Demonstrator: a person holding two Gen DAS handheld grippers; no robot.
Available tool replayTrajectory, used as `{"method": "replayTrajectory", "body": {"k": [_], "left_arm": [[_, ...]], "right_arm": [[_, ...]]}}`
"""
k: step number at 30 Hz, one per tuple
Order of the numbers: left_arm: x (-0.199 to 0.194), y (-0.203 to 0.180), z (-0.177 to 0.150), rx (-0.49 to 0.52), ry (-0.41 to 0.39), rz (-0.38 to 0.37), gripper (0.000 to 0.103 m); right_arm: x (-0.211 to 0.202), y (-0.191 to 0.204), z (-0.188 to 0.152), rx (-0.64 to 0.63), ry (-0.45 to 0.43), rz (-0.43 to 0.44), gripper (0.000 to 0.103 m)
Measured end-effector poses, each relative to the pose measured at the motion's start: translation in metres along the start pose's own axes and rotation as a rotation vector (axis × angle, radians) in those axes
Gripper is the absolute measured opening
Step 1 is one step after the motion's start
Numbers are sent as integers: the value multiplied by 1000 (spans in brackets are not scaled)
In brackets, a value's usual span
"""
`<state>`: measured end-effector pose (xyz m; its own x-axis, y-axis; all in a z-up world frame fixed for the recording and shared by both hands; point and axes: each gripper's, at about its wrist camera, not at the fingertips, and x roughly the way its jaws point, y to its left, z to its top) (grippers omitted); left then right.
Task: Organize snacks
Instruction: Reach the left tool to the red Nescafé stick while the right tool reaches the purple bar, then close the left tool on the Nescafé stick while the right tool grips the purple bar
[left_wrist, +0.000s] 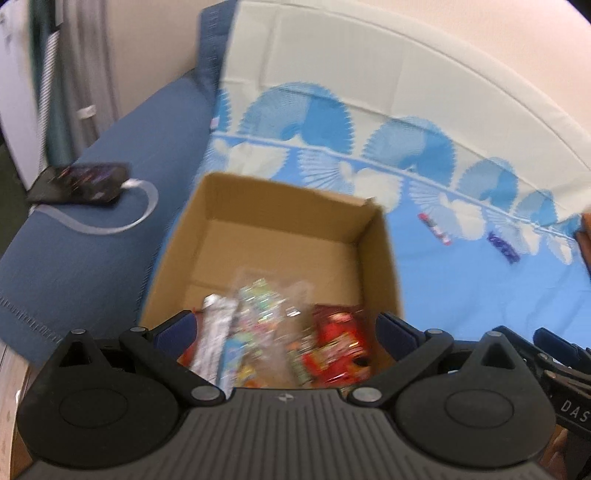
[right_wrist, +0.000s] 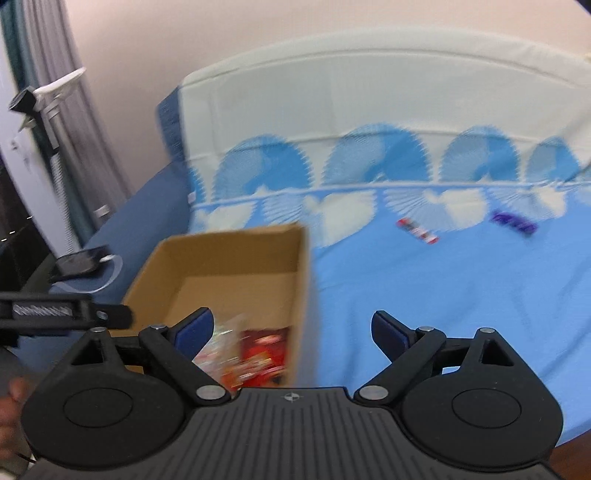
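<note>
Left gripper (left_wrist: 286, 328) and right gripper (right_wrist: 291, 332) spread empty, cardboard box (left_wrist: 373, 236) on blue bedsheet (right_wrist: 424, 288), pink wall (right_wrist: 140, 55)

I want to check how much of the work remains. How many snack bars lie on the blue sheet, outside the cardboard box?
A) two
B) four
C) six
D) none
A: on the blue sheet, beyond the cardboard box, lie only a red and white bar and a purple bar; the other snacks are already inside the box.
</note>
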<state>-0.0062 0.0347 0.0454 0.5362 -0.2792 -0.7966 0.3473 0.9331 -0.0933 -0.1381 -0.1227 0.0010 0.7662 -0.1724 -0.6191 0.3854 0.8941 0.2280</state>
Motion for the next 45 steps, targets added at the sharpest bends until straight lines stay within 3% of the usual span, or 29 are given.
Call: {"method": "replayTrajectory", "body": {"k": [6, 10, 16, 22, 27, 30, 34, 37, 38, 40, 41, 43, 45], "left_arm": [[25, -83, 42, 34, 48, -118, 103], [67, -147, 74, 51, 83, -143, 103], [186, -224, 115, -3, 194, -149, 103], [318, -274, 140, -42, 283, -78, 103], [405, -302, 146, -43, 352, -50, 103], [440, -312, 149, -63, 378, -51, 103], [467, -317, 149, -95, 417, -58, 103], [465, -324, 146, -55, 395, -41, 102], [462, -324, 145, -47, 379, -41, 91], [453, -324, 145, -22, 335, -3, 35], [451, -322, 146, -24, 347, -23, 14], [450, -313, 146, -92, 383, -54, 4], [442, -310, 145, -73, 364, -54, 1]], "right_arm": [[-3, -91, 23, 41, -76, -163, 95], [12, -161, 44, 69, -119, -271, 95], [78, -269, 73, 91, -98, -332, 95], [179, -348, 101, 67, -38, -361, 96], [257, -392, 103, 115, 46, -328, 96], [286, -397, 105, 68, 32, -320, 96], [323, -410, 111, 8, 51, -348, 96], [346, -421, 110, -29, 112, -362, 95], [353, -424, 108, -46, 141, -358, 86], [351, -423, 104, -60, 120, -328, 61], [349, -420, 102, -74, 112, -319, 34], [345, -410, 97, -101, 116, -336, 32], [339, -401, 92, -117, 118, -338, 32]]}}
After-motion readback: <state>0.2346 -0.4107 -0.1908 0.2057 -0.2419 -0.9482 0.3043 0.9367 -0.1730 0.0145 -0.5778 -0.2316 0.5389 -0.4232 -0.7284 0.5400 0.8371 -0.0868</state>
